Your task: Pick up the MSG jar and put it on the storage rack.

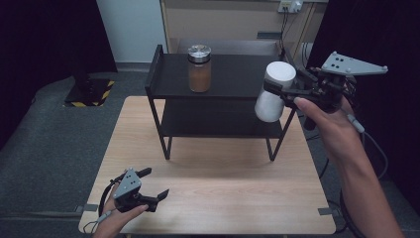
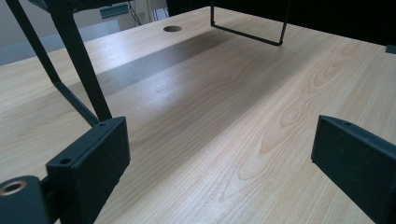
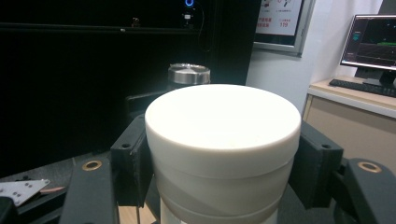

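Observation:
A white lidded jar hangs in the air at the right end of the black two-shelf rack, level with its top shelf. My right gripper is shut on the white jar, one jaw on each side just under the lid. A glass jar of brown stuff with a metal lid stands on the top shelf; its lid shows behind the white jar. My left gripper rests open near the table's front left corner, jaws wide apart over bare wood.
The rack stands at the back of the wooden table; its lower shelf looks bare. Black rack legs rise close ahead of the left gripper. A desk with a monitor lies far off in the right gripper view.

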A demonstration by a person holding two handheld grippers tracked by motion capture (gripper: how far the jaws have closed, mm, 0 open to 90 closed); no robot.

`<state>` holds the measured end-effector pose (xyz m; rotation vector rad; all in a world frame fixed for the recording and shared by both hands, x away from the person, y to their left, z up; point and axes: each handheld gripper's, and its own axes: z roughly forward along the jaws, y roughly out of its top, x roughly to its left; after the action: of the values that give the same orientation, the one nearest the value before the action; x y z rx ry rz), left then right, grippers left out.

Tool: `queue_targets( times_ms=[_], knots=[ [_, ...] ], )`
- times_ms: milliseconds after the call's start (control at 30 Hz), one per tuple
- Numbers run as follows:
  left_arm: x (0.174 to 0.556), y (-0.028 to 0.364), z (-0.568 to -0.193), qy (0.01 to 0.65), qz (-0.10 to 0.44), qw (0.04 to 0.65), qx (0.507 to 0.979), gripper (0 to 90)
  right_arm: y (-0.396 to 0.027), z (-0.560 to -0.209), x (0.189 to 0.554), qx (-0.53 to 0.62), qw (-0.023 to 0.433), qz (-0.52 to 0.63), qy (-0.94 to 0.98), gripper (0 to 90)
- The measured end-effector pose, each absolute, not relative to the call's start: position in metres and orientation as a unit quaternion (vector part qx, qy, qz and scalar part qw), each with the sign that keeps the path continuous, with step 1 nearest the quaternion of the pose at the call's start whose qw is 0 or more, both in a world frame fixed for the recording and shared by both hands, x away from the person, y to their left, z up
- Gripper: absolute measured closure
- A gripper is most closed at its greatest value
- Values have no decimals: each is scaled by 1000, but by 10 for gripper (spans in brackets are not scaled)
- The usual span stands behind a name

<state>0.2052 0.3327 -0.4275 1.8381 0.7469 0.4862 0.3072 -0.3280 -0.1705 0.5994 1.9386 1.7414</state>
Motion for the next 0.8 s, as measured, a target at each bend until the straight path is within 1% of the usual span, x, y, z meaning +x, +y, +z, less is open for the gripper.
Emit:
queue_targets(
  times_ms=[467, 800],
  knots=[
    [207, 337, -430, 316, 202, 520, 767, 31, -317, -162, 333, 220, 233, 635, 703, 343],
    [207, 340, -430, 318, 205, 518, 767, 31, -315, -160, 344, 224, 237, 635, 700, 343]
  ],
)
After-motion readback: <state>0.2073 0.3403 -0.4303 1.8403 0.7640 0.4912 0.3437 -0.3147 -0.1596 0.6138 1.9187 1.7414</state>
